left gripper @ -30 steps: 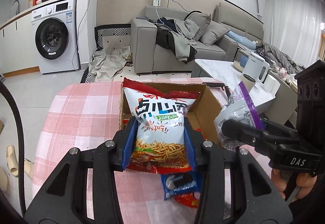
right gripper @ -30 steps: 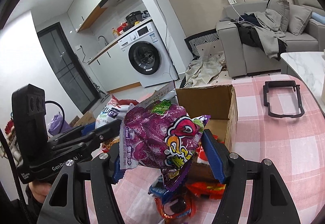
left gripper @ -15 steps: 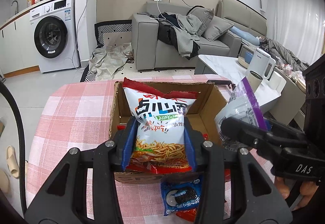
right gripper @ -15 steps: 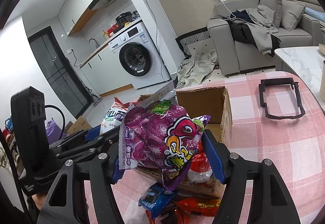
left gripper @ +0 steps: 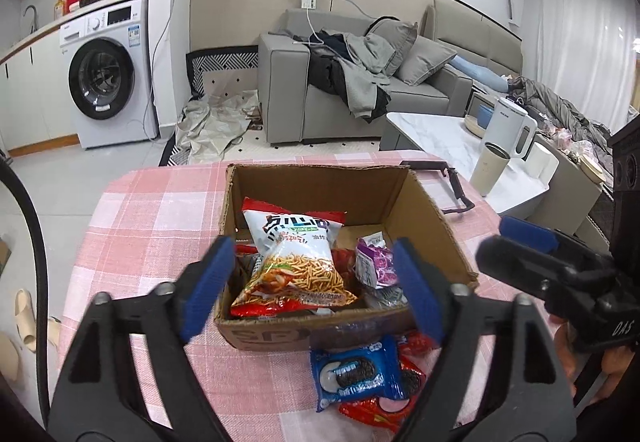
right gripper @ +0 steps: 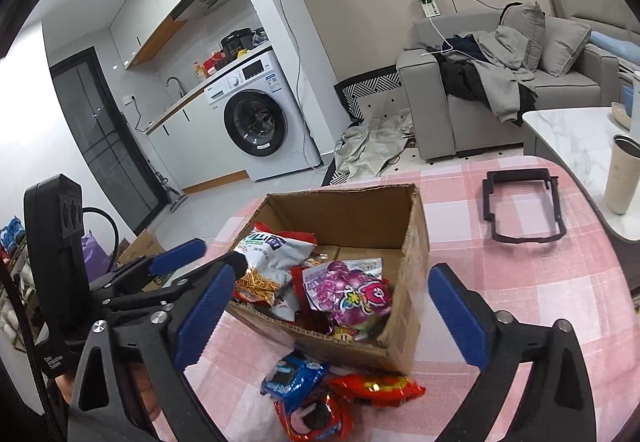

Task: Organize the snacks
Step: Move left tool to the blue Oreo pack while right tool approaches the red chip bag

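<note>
Both snack bags have left the jaws since a second ago and now lie in the cardboard box point(left gripper: 432, 238) on the pink checked worktop point(left gripper: 152, 217). The noodle-snack bag point(left gripper: 296, 258) leans at the left, the purple bag point(right gripper: 348, 292) at the right. The left hand-held gripper point(left gripper: 312, 290) and right hand-held gripper point(right gripper: 328, 318) are opening, nothing pinched. A blue cookie pack point(left gripper: 356, 372) lies before the box.

Home: sofa point(left gripper: 360, 97), washing machine point(left gripper: 108, 73)
</note>
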Available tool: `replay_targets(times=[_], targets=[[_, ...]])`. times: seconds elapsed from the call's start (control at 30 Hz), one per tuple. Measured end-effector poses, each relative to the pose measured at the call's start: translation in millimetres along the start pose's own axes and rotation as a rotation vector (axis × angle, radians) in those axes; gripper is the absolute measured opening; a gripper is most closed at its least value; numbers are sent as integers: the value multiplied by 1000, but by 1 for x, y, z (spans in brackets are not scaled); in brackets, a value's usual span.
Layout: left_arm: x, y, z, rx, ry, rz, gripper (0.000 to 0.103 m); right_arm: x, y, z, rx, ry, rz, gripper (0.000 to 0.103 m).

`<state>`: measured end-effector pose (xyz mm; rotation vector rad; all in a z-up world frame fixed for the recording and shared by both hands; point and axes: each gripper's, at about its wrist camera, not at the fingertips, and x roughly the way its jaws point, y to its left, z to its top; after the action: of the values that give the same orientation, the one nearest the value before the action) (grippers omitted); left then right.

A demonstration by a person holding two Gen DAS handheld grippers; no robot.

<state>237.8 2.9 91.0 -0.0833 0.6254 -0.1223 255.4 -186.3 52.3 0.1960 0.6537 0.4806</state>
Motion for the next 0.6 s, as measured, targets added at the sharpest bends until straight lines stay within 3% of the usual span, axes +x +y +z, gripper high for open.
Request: replay_targets(times=[0.2,0.3,0.6], targets=[[-24,-5,-12,12,-9,31,90,-21,-9,-16,0,12,-39,102],[-35,-6,-21,11,-21,44,101,-28,-12,-26,1,19,-52,102],[-56,-16,-41,19,-10,55,101,-39,-22,-48,14,36,-81,103]])
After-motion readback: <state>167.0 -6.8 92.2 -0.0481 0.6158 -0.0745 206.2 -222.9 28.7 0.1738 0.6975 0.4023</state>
